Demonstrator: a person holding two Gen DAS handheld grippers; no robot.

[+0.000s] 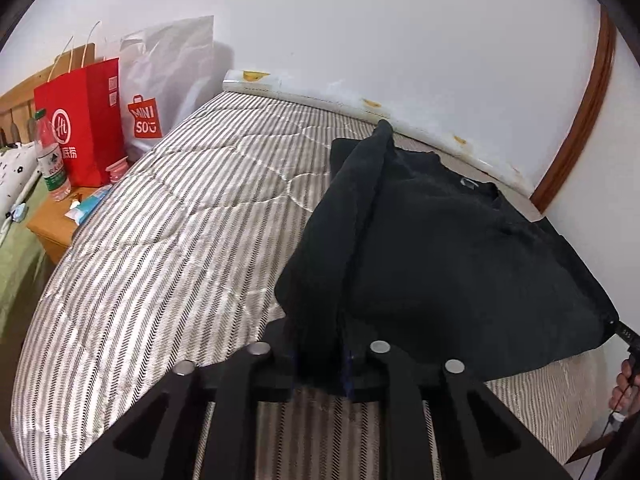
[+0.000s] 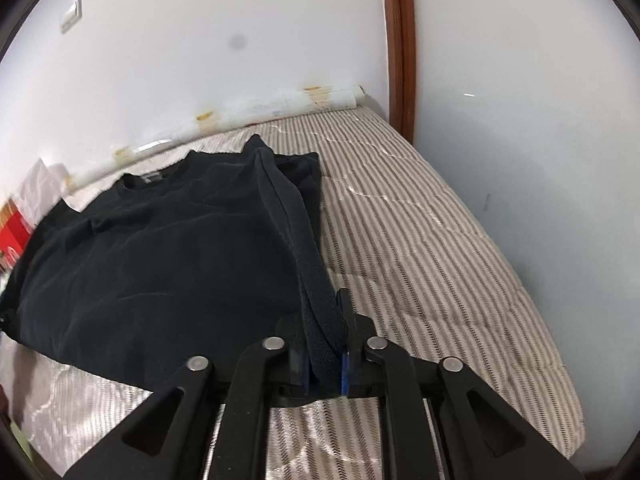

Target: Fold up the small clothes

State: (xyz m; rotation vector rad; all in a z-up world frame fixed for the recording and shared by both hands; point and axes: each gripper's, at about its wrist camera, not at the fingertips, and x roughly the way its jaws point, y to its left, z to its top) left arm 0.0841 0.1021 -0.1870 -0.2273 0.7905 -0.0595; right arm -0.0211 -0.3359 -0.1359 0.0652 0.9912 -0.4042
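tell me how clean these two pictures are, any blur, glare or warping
Left wrist view: strong fisheye bend curves the wall edge and door frame; sharp overall; sheen on the striped mattress; the black shirt reads nearly featureless. Right wrist view: same warping; the red bag at the left edge is smeared; a dark smudge on the wall; glare patches on the mattress near the tool.

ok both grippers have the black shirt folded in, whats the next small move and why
Probably open fully and back away: the left gripper and right gripper each have a strip of the black shirt between their pads, and both side folds already lie over its middle on the mattress.
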